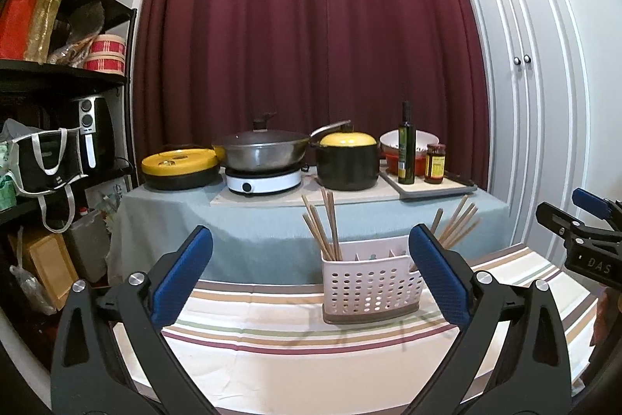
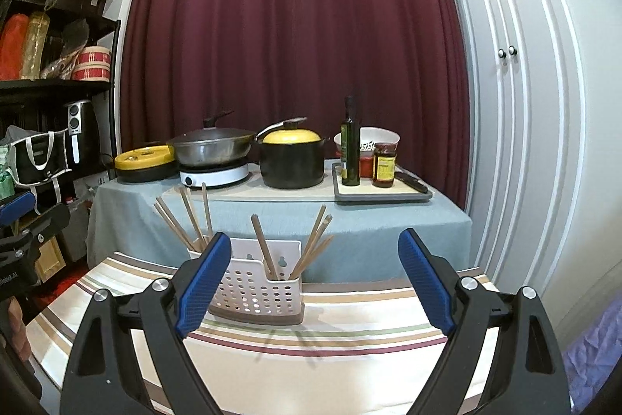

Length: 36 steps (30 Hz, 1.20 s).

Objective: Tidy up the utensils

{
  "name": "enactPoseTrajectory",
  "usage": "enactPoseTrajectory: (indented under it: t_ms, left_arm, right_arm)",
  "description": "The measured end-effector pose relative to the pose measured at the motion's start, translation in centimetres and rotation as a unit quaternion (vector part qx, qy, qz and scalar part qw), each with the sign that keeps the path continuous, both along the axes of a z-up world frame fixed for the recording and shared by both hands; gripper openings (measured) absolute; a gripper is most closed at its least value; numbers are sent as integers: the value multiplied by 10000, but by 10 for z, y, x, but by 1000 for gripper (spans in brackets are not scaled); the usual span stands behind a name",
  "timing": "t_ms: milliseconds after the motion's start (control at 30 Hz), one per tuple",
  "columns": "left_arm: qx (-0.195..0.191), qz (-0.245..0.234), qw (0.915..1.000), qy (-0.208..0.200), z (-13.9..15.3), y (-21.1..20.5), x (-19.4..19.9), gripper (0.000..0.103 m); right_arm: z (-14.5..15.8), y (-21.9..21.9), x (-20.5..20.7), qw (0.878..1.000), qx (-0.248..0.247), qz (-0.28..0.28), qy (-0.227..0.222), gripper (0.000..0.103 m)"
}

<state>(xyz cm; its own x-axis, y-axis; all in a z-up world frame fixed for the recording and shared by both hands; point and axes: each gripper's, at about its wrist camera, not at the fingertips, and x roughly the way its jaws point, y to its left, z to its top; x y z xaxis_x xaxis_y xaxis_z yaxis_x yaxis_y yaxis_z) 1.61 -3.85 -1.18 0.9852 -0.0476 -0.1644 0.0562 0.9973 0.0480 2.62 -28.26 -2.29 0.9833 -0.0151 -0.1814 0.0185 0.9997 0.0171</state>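
Observation:
A pale pink perforated utensil holder [image 1: 371,288] [image 2: 258,292] stands on the striped tablecloth [image 1: 311,341] [image 2: 350,329]. Several wooden chopsticks lean out of its left compartment [image 1: 324,226] [image 2: 186,220] and its right compartment [image 1: 456,222] [image 2: 311,246]. My left gripper [image 1: 311,282] is open, held low in front of the holder with nothing between its blue pads. My right gripper [image 2: 315,282] is also open and empty, just right of the holder. Part of the right gripper shows at the right edge of the left wrist view [image 1: 583,236].
Behind the striped table, a blue-grey covered table [image 1: 272,220] carries a yellow-lidded pan [image 1: 180,168], a wok on a white hotplate [image 1: 264,158], a black pot [image 1: 348,158], an oil bottle [image 1: 406,146], a sauce jar [image 1: 434,164]. Dark shelving [image 1: 58,104] stands left, white cupboard doors [image 1: 525,84] right.

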Motion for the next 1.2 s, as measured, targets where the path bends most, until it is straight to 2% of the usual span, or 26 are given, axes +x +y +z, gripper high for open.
enactPoseTrajectory:
  t_ms: [433, 1200]
  left_arm:
    - [-132, -30, 9997, -180, 15, 4, -27, 99]
    - [-139, -23, 9997, -212, 15, 3, -34, 99]
  right_arm:
    - [15, 4, -26, 9997, -101, 0, -232, 86]
    - [18, 7, -34, 9994, -124, 7, -308, 86]
